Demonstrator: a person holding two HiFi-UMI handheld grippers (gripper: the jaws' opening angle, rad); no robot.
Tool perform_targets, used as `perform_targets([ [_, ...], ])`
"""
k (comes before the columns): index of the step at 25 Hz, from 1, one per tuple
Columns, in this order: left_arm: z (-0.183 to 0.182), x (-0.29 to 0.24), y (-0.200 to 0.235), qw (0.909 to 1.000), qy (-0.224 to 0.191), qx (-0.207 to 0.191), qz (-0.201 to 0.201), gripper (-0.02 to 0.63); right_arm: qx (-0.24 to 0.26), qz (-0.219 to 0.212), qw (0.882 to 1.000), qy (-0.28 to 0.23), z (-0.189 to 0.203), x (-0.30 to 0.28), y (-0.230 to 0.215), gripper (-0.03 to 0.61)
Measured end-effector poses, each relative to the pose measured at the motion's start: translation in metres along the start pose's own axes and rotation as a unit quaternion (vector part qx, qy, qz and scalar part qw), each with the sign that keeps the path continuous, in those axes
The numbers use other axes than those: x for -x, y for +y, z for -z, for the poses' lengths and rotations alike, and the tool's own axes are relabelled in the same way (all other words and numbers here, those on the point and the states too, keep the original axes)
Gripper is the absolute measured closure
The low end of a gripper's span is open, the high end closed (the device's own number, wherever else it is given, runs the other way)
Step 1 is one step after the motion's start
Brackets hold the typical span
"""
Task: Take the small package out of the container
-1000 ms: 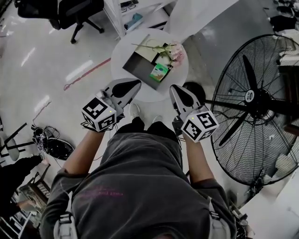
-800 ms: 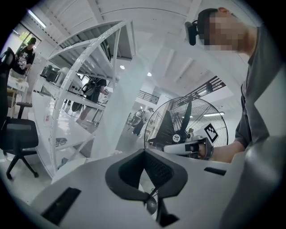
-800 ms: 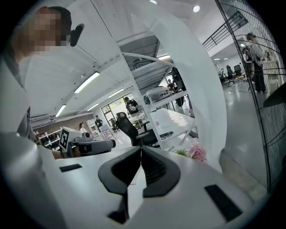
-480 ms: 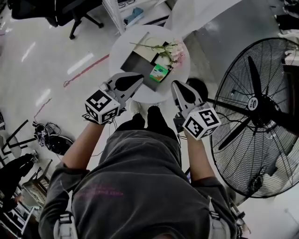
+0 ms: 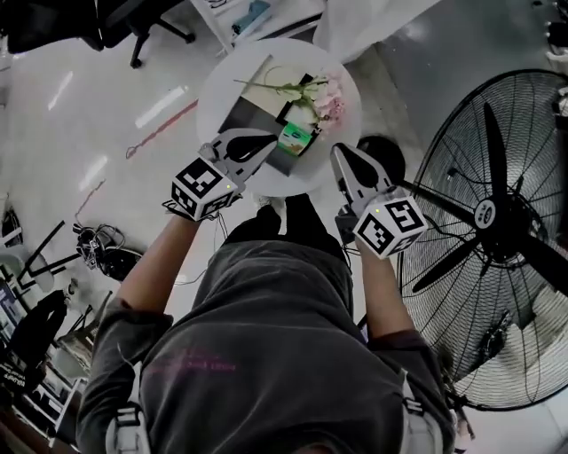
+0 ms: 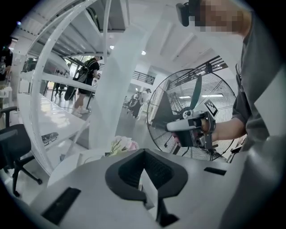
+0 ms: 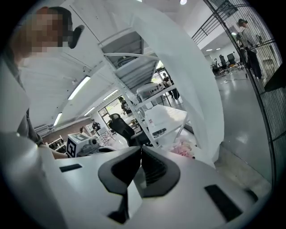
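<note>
Both of my tongs have come farther out toward the container since a second ago. The left pair, which then stopped just short of its near left edge, now shows over that edge in the head view.

Far off at the left, an office chair [image 5: 133,22] stands on the pale floor [image 5: 80,115]. My left tongs [image 5: 269,142] point far and to the right, reaching in over the near rim of the round white surface [image 5: 213,84]. They are pressed fully together with nothing between them, and in their own view the two dark pads meet in a single line. How high they hang above the surface I cannot tell.

The container [image 5: 253,115] is a dark, flat, open box lying in the middle of the surface. The small package [image 5: 295,138], green and white, sits at the container's right side toward its near corner, apart from both tongs. I cannot tell whether it lies flat or leans on the wall. Just beyond it, flowers [image 5: 318,91] with pink heads and green stems lie across the container's far right part.

My right tongs [image 5: 343,155] hang to the right of the package, at the surface's near right rim, pointing far and slightly left. They too are closed tight and empty. A big fan [image 5: 497,217] in a wire cage fills the right, close beside my right arm.
</note>
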State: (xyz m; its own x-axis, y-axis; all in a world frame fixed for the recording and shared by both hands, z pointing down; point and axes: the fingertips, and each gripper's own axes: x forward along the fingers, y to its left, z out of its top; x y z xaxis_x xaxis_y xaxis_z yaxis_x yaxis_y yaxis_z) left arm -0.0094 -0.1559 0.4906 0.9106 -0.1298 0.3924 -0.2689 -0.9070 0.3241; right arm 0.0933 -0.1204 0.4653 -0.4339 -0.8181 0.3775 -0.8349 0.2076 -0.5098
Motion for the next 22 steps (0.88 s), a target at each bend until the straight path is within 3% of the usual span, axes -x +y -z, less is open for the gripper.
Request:
perform_targets([
  [14,0.057,-0.074,0.037,0.9934,0.102,-0.035,0.04,0.597,-0.044,0.021,0.998,0.025,0.019,0.0,-0.065,0.557],
  [22,0.09,-0.097,0.054,0.9815,0.16,-0.076,0.072,0.556,-0.061,0.026,0.997,0.038,0.032,-0.002,-0.083,0.557],
])
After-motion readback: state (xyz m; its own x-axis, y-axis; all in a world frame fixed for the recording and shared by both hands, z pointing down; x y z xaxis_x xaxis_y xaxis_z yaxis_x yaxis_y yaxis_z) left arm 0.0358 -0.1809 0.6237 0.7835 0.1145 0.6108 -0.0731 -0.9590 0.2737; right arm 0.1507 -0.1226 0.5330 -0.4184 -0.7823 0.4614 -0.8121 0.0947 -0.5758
